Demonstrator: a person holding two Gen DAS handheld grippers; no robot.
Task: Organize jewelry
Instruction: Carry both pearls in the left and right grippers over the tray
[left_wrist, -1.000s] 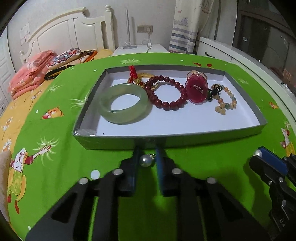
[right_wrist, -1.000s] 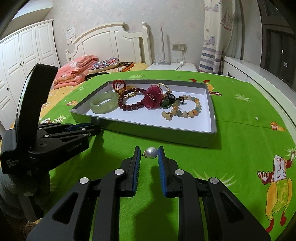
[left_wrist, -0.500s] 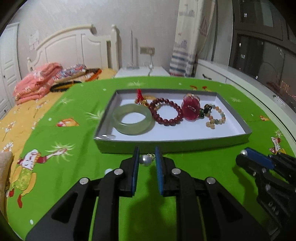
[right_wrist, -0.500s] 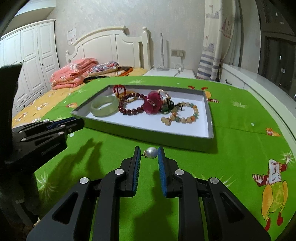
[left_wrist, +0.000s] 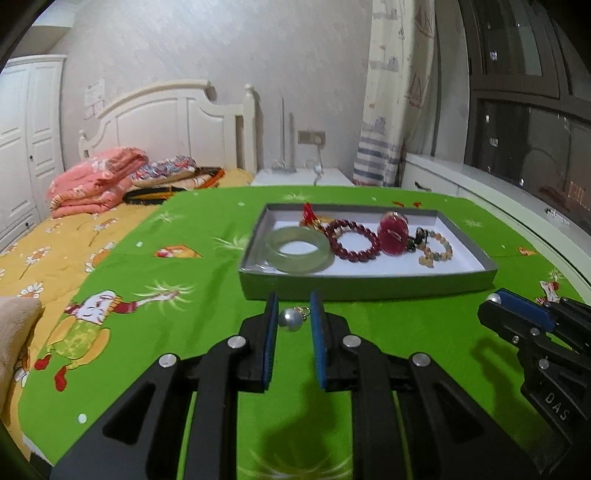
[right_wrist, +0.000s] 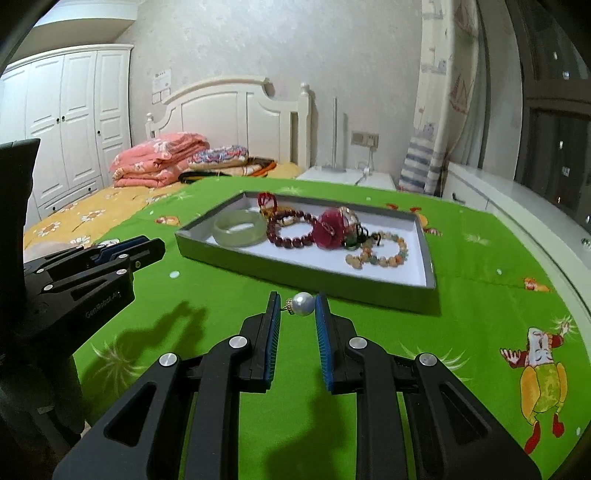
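Between each gripper's ribbed blue pads, left and right, sits a pinched round pearl earring.

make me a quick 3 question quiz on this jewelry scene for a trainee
1. True or false: each gripper holds a pearl earring between its fingers.
2. Which piece lies at the left end of the tray in the left wrist view? A) pale green bangle B) dark red bead bracelet C) mixed pastel bead bracelet
3. Fill in: the tray sits on a ___ printed cloth.

Key:
1. True: the left gripper holds one pearl earring, and the right gripper holds another pearl earring.
2. A, the pale green bangle; the dark red bead bracelet lies beside it.
3. Green, the cloth.
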